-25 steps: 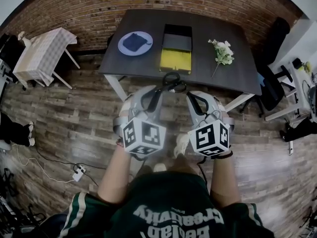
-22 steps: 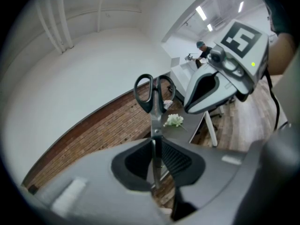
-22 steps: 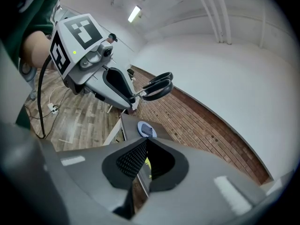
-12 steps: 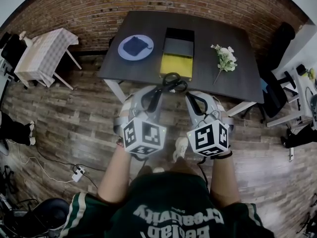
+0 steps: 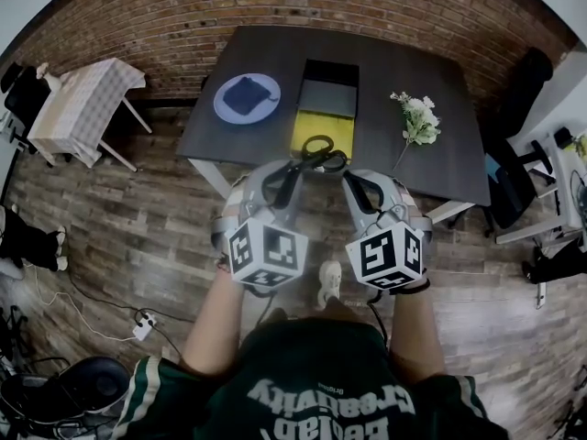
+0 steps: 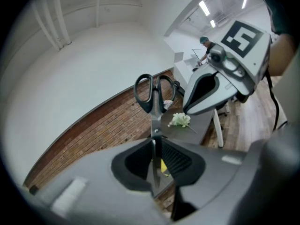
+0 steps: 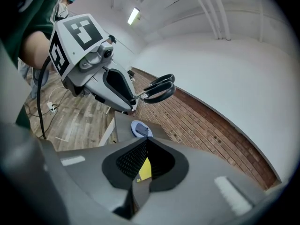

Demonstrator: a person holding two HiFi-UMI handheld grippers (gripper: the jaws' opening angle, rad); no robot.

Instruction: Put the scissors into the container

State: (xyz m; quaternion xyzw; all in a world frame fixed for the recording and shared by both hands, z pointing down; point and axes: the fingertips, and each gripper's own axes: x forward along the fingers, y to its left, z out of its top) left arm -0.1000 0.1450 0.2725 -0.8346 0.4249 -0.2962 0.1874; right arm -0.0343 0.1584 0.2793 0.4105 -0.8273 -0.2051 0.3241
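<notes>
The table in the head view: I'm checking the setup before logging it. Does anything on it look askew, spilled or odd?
Nothing stands out. The plate, open container and flower sprig lie apart on the table, nothing spilled. The scissors are off it, clamped in the left gripper.
</notes>
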